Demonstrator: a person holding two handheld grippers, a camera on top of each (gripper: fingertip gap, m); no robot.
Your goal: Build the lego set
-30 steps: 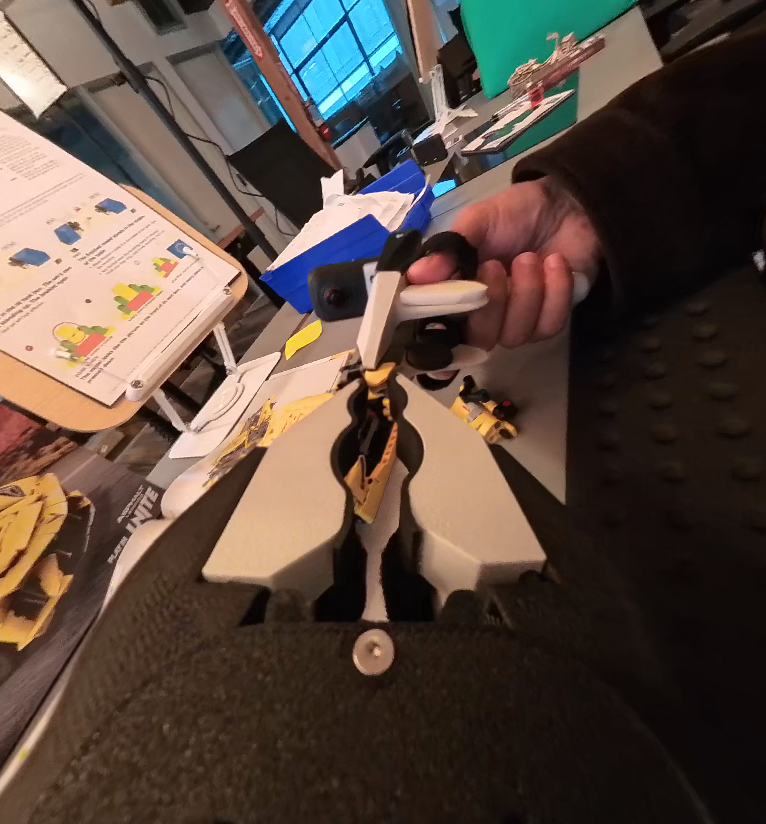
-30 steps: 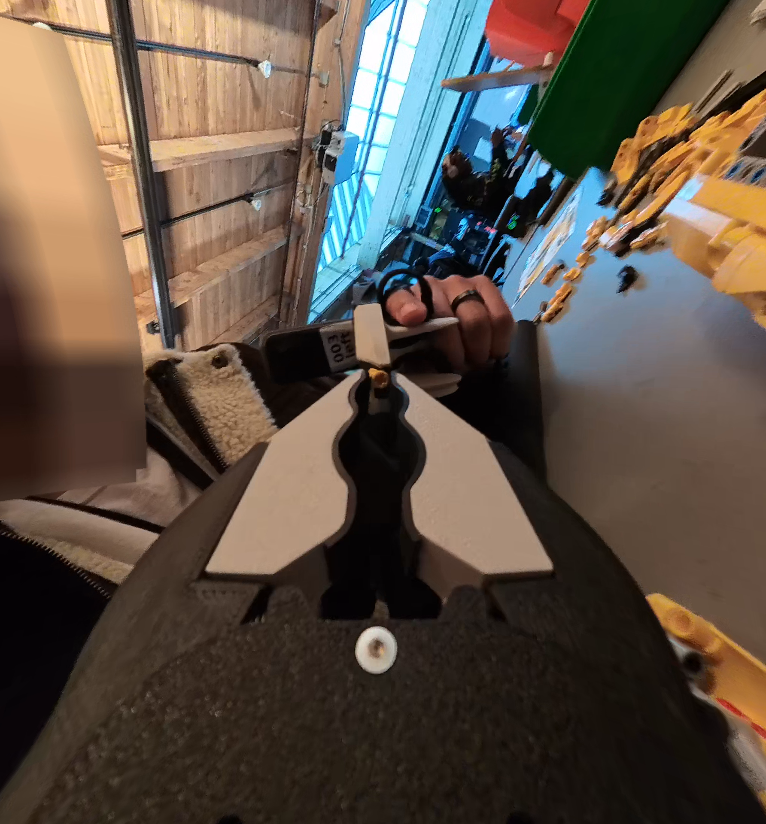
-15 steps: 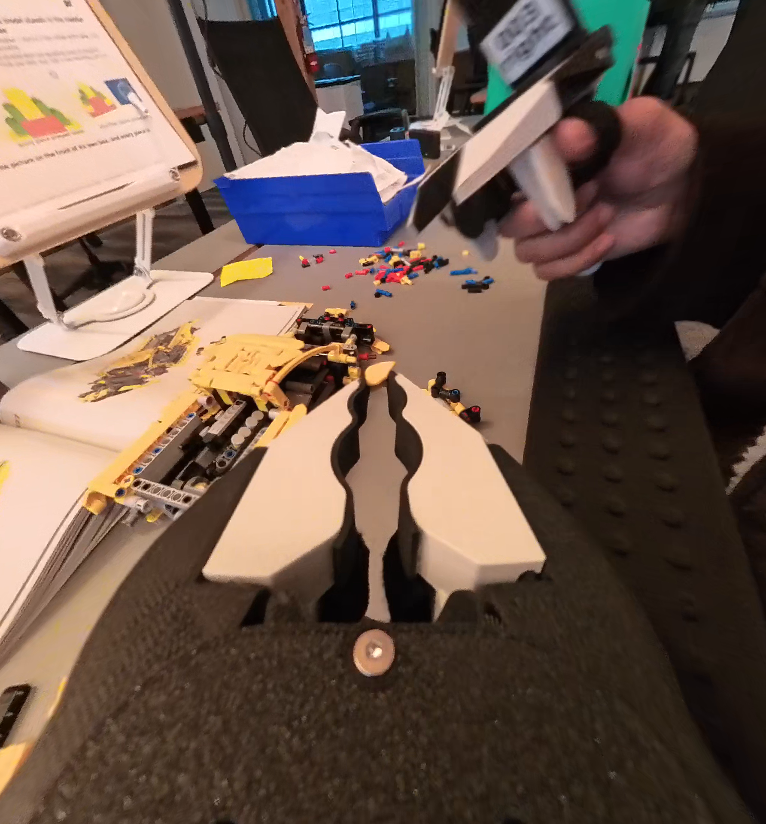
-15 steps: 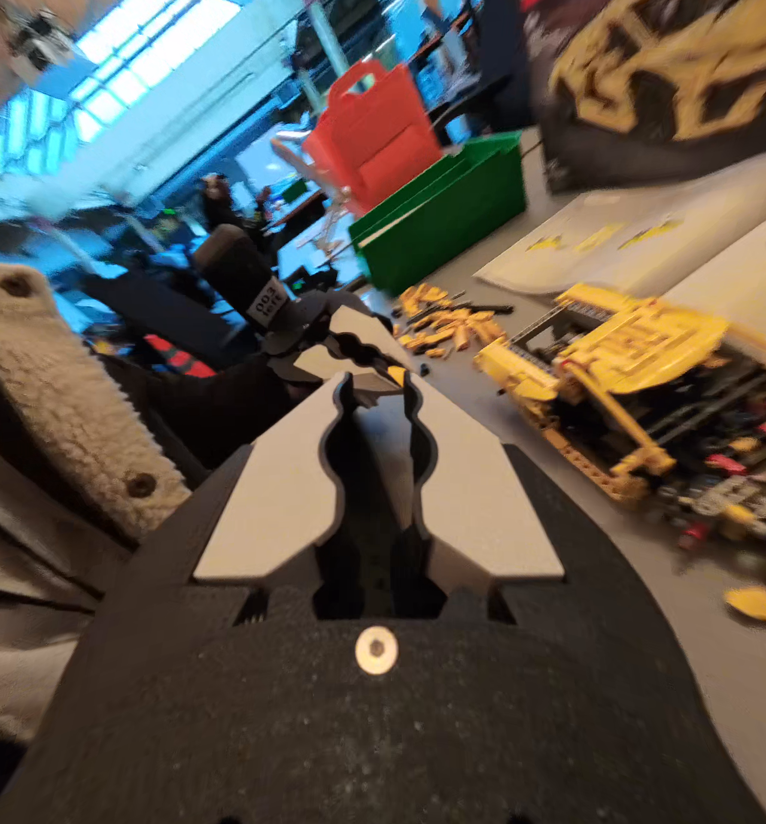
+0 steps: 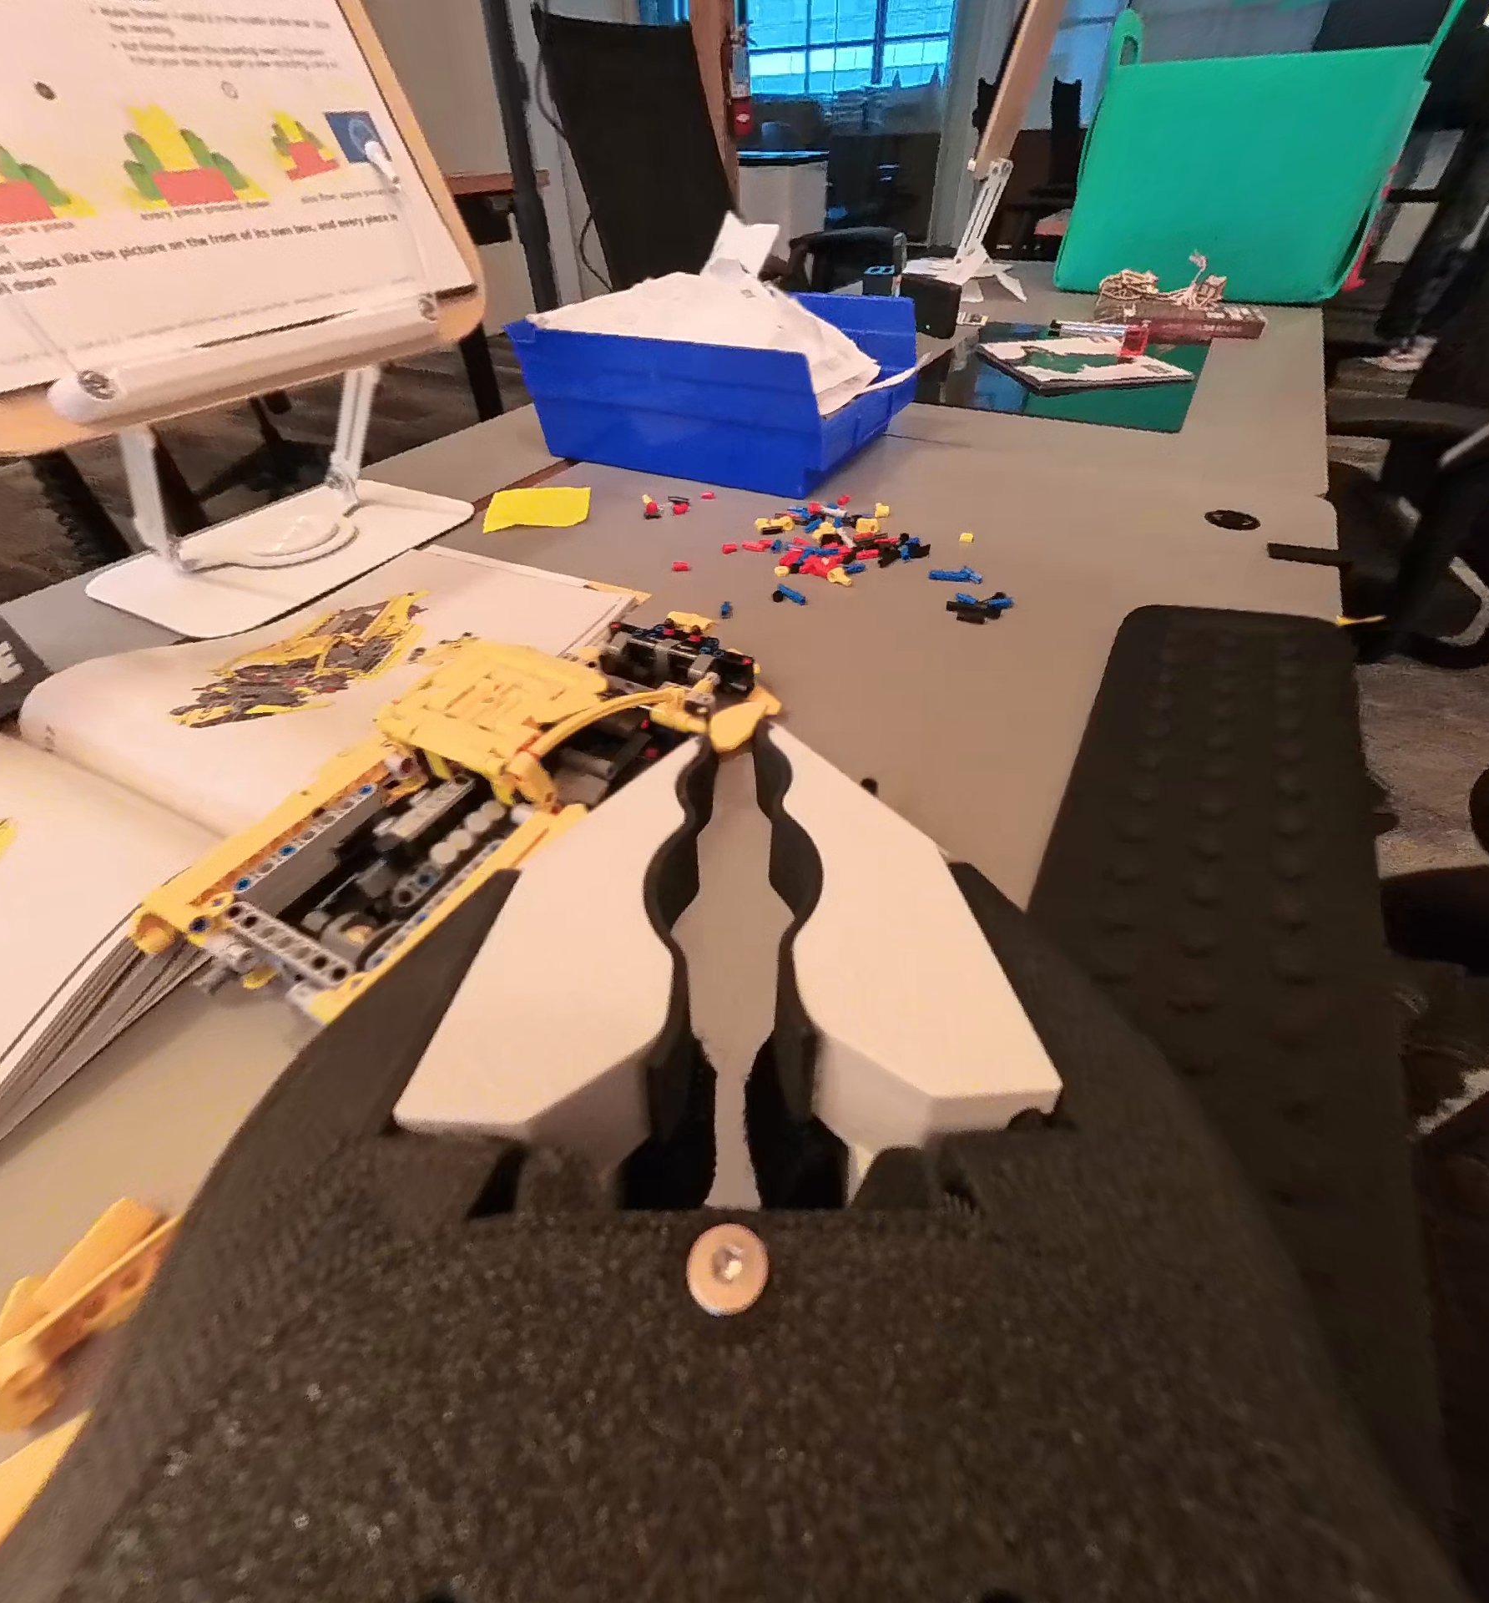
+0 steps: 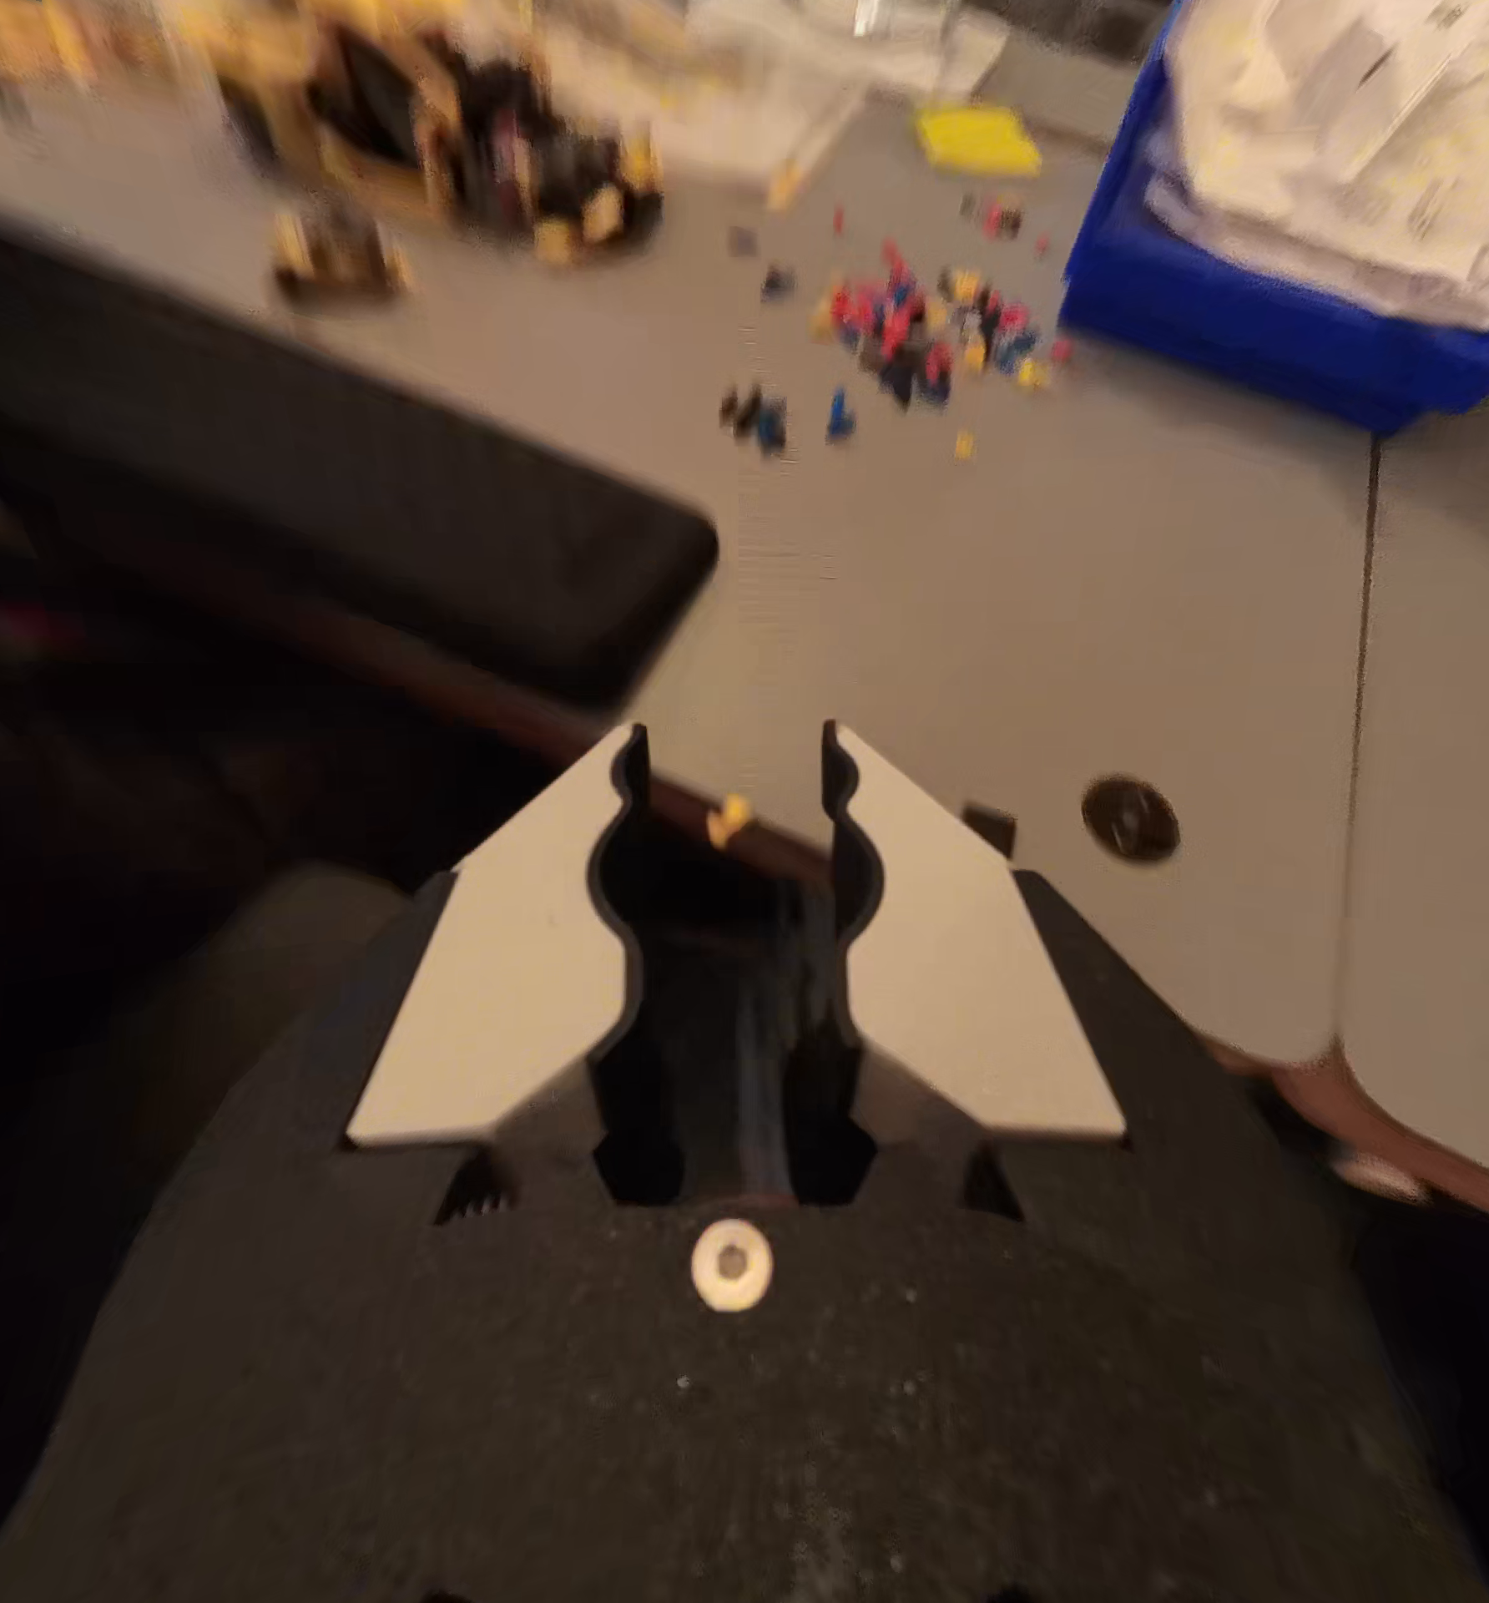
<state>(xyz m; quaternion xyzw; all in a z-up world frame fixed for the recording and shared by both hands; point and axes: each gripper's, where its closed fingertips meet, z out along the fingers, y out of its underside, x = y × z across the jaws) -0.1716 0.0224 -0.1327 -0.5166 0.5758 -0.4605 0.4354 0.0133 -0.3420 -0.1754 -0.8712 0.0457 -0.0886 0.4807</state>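
Left claw (image 5: pixel 734 737) pinches a yellow piece (image 5: pixel 737 722) beside the half-built car (image 5: pixel 463 781) on the bench (image 5: pixel 1027 694) — likely fitting it next. Right claw (image 6: pixel 734 755) gapes, empty, facing loose pins (image 6: pixel 923 338).

A: Left wrist view?
B: Low, close over the table (image 5: pixel 1027 694), facing the far bin (image 5: pixel 706 399).
A: Right?
B: Higher, tilted down, blurred. Both share the bin (image 6: pixel 1296 338) and loose pieces (image 5: pixel 836 546).

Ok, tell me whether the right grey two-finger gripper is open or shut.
Open. In the right wrist view the right grey two-finger gripper shows a wide gap between its fingertips, with the grey table visible through it and nothing held.
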